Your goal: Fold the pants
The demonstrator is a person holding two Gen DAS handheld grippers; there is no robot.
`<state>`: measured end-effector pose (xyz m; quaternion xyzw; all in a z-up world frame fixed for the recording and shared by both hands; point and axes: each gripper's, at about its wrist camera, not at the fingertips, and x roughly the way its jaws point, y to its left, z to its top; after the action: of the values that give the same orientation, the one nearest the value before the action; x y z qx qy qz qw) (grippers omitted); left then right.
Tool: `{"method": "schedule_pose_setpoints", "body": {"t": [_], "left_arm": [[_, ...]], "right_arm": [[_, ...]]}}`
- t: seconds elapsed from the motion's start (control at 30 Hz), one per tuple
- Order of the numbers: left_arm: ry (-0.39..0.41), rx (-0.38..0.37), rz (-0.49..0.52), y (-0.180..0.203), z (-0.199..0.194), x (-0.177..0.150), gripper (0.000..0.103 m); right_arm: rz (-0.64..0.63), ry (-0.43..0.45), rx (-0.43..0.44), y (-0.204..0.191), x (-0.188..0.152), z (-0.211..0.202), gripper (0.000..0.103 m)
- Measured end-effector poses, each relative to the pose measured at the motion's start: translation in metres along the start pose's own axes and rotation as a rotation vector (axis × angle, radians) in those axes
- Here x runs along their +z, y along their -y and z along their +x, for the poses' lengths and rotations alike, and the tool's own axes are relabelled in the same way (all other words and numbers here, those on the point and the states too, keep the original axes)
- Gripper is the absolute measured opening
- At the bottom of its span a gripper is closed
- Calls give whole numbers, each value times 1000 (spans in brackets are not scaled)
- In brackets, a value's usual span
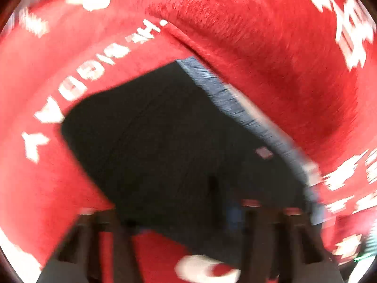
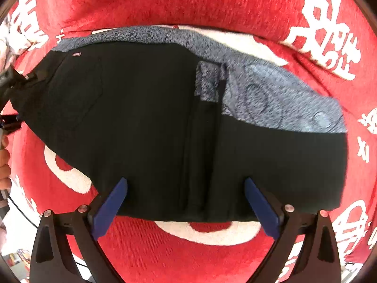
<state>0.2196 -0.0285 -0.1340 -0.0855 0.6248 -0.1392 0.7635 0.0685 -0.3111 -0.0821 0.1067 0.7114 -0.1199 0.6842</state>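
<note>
A red pile blanket (image 2: 188, 4) with white lettering and motifs is spread under everything, its nap thick and soft; no other surface is shown apart from slivers of clutter at the frame edges.

The pants (image 2: 153, 122), black with a speckled grey lining (image 2: 259, 87) turned out along the far edge, are laid flat on the blanket in a compact, already doubled shape. A small tag (image 2: 76, 54) is seen near the pants' far left corner. A centre seam or fly is seen as a dark ridge running toward the right gripper.

The cloth is judged soft, limp and fairly light, with some body from the lining; it is expected to drape and sag between two holds, and to drag on the blanket's nap, not slide. Layered edges are judged the best places to be taken, near corners, so that all plies are caught together.

The right gripper (image 2: 186, 202) is held at the pants' near edge, its blue pads (image 2: 110, 207) spread wide apart, with the hem between them but nothing pinched.

The left gripper (image 1: 186, 231) is seen in a motion-blurred view at the pants' left end. Its fingers (image 1: 110, 235) appear apart; whether cloth is caught cannot be told. In the right wrist view it is met at the pants' left corner (image 2: 21, 80), seemingly touching the cloth.
</note>
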Motion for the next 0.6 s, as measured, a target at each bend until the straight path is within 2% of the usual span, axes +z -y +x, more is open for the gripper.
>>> {"method": "schedule_pose_setpoints", "body": {"t": [0.07,0.13,0.23,0.27,0.33,0.37,0.47,0.5,0.6], "left_arm": [[60,76,151,19,-12,-6,38],[130,182,336,45,-19,-17,37],[231,347,626,79,-20,-43,37],[253,392,714,87,-18,-52,37],[267,421,781,91,-16,-58,37],[270,432,806,92,-15,-61,37],[266,435,809,93,-15,-60,37],[264,435,808,93,-15,-60,37],[274,442,824,100,-13,-62,37]], "right_arm": [[-9,43,12,0,6,-18,100],[2,101,82,2,19,-45,100],[15,123,228,-1,53,-69,100],[19,101,322,-6,73,-73,100],[16,44,453,-20,103,-74,100],[3,-10,549,-35,124,-71,100],[-51,-97,679,-81,156,-65,100],[-91,-117,688,-102,167,-62,100],[-203,-175,625,-163,175,-48,100]]}}
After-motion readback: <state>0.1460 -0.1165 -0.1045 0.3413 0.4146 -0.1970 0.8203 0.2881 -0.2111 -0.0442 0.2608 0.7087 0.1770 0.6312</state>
